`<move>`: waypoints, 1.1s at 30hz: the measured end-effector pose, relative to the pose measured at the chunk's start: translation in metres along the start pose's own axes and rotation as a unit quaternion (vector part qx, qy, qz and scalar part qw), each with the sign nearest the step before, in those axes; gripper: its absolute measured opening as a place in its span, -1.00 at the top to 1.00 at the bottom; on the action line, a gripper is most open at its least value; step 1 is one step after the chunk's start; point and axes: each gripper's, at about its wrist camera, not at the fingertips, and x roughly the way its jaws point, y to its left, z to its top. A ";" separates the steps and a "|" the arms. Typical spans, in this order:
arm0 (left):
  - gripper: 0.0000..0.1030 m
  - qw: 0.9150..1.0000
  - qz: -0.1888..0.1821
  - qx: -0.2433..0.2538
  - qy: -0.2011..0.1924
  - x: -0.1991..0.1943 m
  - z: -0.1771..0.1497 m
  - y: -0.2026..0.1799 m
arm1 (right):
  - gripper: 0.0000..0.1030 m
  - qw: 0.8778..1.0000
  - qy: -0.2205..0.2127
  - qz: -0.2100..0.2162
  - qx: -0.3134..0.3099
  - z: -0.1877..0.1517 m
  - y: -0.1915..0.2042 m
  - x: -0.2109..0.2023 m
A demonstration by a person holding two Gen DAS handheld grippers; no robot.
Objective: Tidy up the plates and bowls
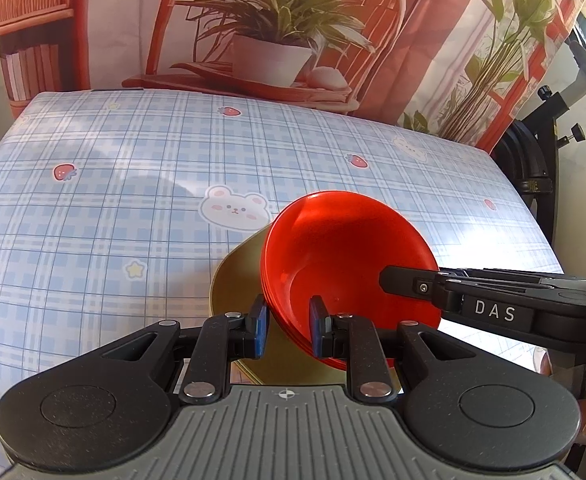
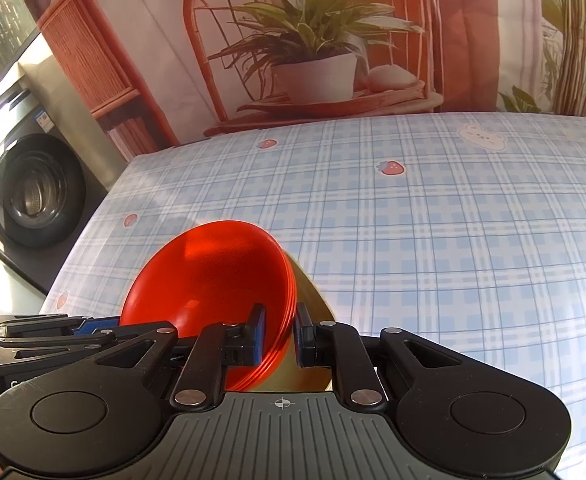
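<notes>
A stack of red bowls sits nested on a mustard-yellow plate, held above the blue checked tablecloth. My left gripper is shut on the near left rim of the red bowls, one blue pad inside and one outside. My right gripper is shut on the right rim of the same red bowls, with the yellow plate just outside its right pad. The right gripper's arm also shows in the left wrist view, reaching in from the right.
A printed backdrop with an orange chair and a potted plant hangs behind the table. A washing machine stands left of the table. A black stand is at the table's right edge.
</notes>
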 end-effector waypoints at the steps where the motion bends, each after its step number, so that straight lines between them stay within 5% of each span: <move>1: 0.57 1.000 0.000 0.000 0.001 0.001 0.000 0.000 | 0.75 1.000 0.002 0.000 0.000 -0.001 0.000 0.001; 22: 0.55 1.000 0.002 -0.001 -0.001 0.005 -0.005 -0.001 | 0.66 1.000 0.007 -0.004 0.009 -0.008 -0.010 0.008; 33: 0.30 1.000 0.017 -0.008 -0.004 0.004 -0.004 0.002 | 0.59 1.000 -0.001 -0.006 0.009 -0.009 -0.012 0.004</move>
